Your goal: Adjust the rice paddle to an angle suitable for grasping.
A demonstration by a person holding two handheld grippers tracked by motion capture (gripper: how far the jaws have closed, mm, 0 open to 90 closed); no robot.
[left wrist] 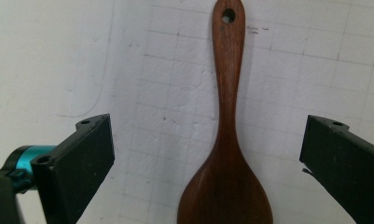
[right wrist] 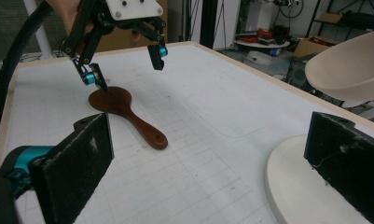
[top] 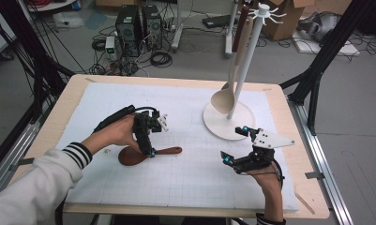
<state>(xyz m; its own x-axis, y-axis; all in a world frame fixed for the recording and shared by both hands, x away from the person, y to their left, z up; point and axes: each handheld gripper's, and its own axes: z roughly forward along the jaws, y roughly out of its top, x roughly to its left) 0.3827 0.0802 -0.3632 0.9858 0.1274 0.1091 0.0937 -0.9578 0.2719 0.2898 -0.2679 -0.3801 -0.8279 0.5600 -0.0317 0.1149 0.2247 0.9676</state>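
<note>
A dark wooden rice paddle (top: 148,153) is found lying flat on the white gridded mat (top: 176,187) of the surface, handle pointing toward the stand. In the left gripper view the paddle (left wrist: 225,140) is seen centred between the jaws of the left claw (top: 147,137), which is held spread wide just above the blade; neither jaw is seen touching the wood. The right claw (top: 235,143) is held apart as well, gripping nothing, near the round base of a white utensil stand (top: 225,119), on which a pale wooden spoon (top: 224,96) is hung.
</note>
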